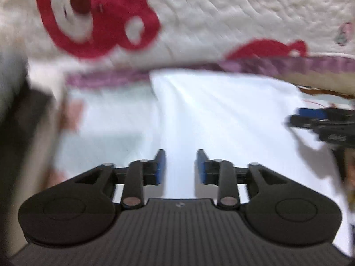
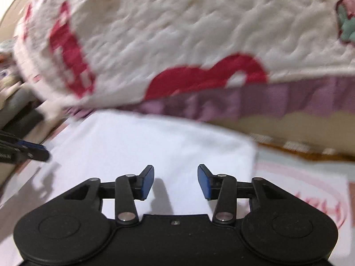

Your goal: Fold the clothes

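Both frames are pretty motion-blurred btw. A white garment (image 1: 221, 119) is seen laid flat on a pale mat w/ pink print (image 2: 310, 188), right in front of both grippers. The left gripper (image 1: 180, 166) is held over the cloth, jaws apart, nothing pinched between the blue pads. Same for the right gripper (image 2: 175, 180): jaws apart, nothing gripped, garment's right edge seen just past its right finger. Each gripper is also caught at the edge of the other's view. Behind the garment, a cream quilted bedspread (image 2: 177, 33) w/ red patches and a purple frill (image 2: 288, 97) is draped down. What the mat lies on can't be told.
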Motion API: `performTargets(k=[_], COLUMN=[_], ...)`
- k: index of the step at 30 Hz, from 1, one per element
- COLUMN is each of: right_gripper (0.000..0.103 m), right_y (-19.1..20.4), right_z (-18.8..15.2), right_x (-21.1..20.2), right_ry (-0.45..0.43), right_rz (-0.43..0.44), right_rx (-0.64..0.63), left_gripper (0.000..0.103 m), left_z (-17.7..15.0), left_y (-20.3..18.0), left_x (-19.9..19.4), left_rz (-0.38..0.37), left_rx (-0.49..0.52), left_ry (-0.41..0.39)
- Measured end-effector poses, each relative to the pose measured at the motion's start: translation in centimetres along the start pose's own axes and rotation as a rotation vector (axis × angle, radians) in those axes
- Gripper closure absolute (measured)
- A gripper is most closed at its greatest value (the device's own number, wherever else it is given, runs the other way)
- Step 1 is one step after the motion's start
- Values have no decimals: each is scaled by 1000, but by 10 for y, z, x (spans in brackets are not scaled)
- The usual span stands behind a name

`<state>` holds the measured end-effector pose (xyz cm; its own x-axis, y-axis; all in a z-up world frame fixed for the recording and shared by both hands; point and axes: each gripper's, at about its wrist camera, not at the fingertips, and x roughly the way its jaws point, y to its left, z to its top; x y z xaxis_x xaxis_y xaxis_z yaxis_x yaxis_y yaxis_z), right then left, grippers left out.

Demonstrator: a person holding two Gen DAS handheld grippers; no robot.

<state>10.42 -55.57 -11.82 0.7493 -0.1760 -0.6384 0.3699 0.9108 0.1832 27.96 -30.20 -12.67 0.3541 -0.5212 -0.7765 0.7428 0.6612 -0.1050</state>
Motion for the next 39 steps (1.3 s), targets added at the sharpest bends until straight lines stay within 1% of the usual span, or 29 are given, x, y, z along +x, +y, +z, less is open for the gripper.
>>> performTargets(k=[2,3,5,6,8,10,11,13,15,17,19,22,25,27,28,31,33,35,39], right_gripper=[51,49,49,49,49,48,47,42,42,41,41,39,39,39,39,38,38,36,36], right_y=[9,13,21,24,33,44,52,68,84,98,107,120,133,142,146,137,137,138,140], right_z=[-10,-13,-18,-21,-28,-40,-47,-64,-76,-79,-71,-59,-46,-38,-34,-30,-30,-30,-31], right_x=[-4,-8,-15,-18,-27,-39,-46,-59,-70,-70,-57,-37,-18,-5,2,9,12,15,12], right_ry=[38,37,34,33,59,87,103,127,114,87,88,90,92,93,93,77,62,51,52], right_rz=[38,31,15,9,51,83,102,118,116,123,129,137,146,152,155,190,201,211,205], right_rx=[-16,-20,-28,-31,-3,-23,-39,-67,-115,-177,-201,-238,-275,-299,-310,-259,-278,-285,-282], left_gripper=[65,65,60,61,64,64,64,64,63,64,65,65,66,66,66,65,65,64,63], left_z=[-19,-26,-31,-33,-35,-36,-35,-39,-45,-43,-37,-20,-3,11,16,29,35,39,44], left_y=[-7,-11,-5,-2,12,26,33,39,30,21,20,21,20,23,25,30,28,25,19], left_x=[8,8,6,4,-6,-17,-27,-51,-66,-65,-56,-31,1,19,25,40,47,58,56], left_rz=[81,177,256,293,331,363,319,181,86,25,-58,-147,-104,-41,-27,13,46,125,229], left_rx=[66,117,147,158,118,75,27,-41,16,59,43,-2,-34,-72,-75,-82,-67,-31,-28], left_ry=[26,32,3,-9,-7,-5,-9,-61,-122,-156,-157,-100,-71,-66,-71,-86,-114,-124,-170])
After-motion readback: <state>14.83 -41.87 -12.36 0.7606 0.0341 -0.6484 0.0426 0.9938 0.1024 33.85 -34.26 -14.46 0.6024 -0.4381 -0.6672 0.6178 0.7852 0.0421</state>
